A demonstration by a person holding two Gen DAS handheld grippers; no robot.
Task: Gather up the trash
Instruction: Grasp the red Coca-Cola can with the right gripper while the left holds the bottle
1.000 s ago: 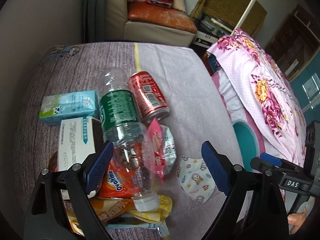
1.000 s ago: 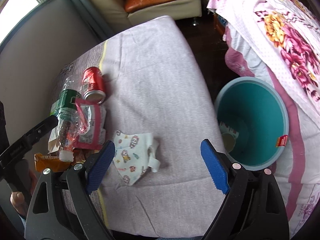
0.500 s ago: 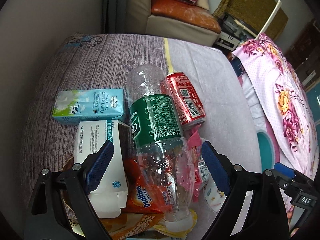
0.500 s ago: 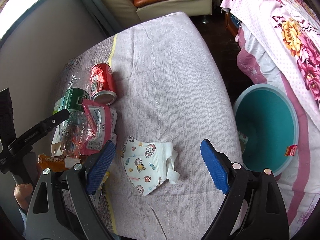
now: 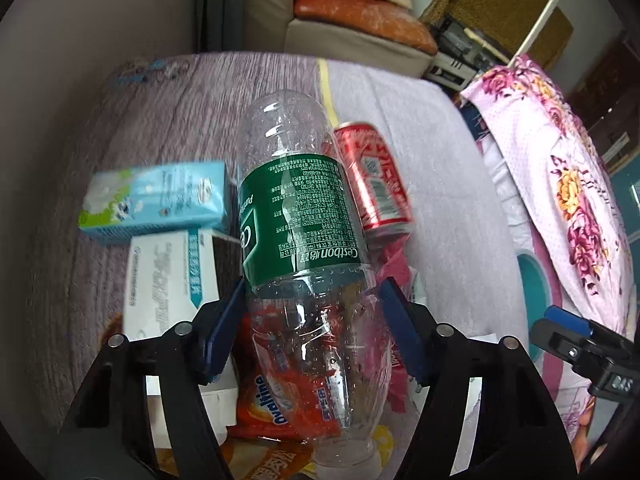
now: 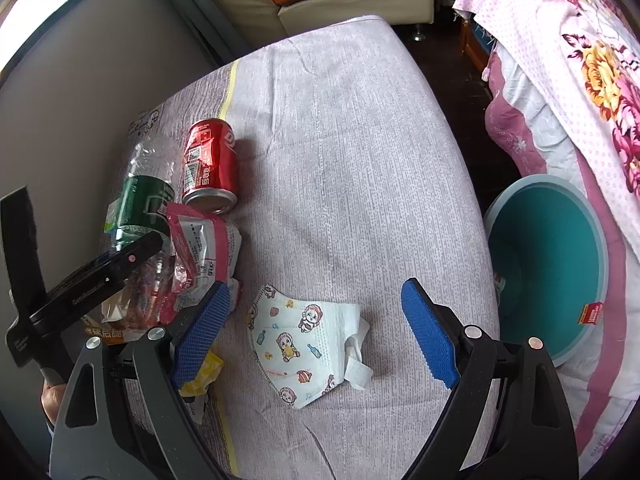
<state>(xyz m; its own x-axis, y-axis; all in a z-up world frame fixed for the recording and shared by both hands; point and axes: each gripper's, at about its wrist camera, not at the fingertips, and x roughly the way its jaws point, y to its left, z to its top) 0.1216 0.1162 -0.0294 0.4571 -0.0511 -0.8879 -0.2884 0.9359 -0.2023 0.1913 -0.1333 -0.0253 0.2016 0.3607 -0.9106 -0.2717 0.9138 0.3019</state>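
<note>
**Left hand-held gripper clamped on a plastic bottle; right one wide over a face mask**

The left hand-held gripper (image 5: 310, 312) had its blue pads pressed against both sides of a clear plastic bottle (image 5: 298, 216) with a green label, gripping the clear section just below the label. The bottle pointed away from the camera, its cap end nearest the lens. Under it lay an orange Ovaltine sachet (image 5: 280, 396) and a pink snack wrapper (image 5: 394, 264). A red soda can (image 5: 374, 184) lay on its side just to the right of the bottle, blurred. To the left sat a light-blue milk carton (image 5: 156, 204) and, nearer the camera, a white box (image 5: 168, 280) with teal print, touching or nearly touching the carton.

All of this rested on a tabletop (image 6: 360, 160) covered with a pale purple cloth. The right hand-held gripper (image 6: 316, 332) stood wide open, empty, with a child's printed face mask (image 6: 300, 340) lying on the cloth between its fingers and touching neither. A yellow scrap (image 6: 204, 376) showed beside its left finger. In the right wrist view the same bottle, can and pink wrapper sat at the left of the cloth.

Off the tabletop's right edge stood a teal bin (image 6: 552, 264), beside a bed with floral bedding (image 6: 580, 60).
</note>
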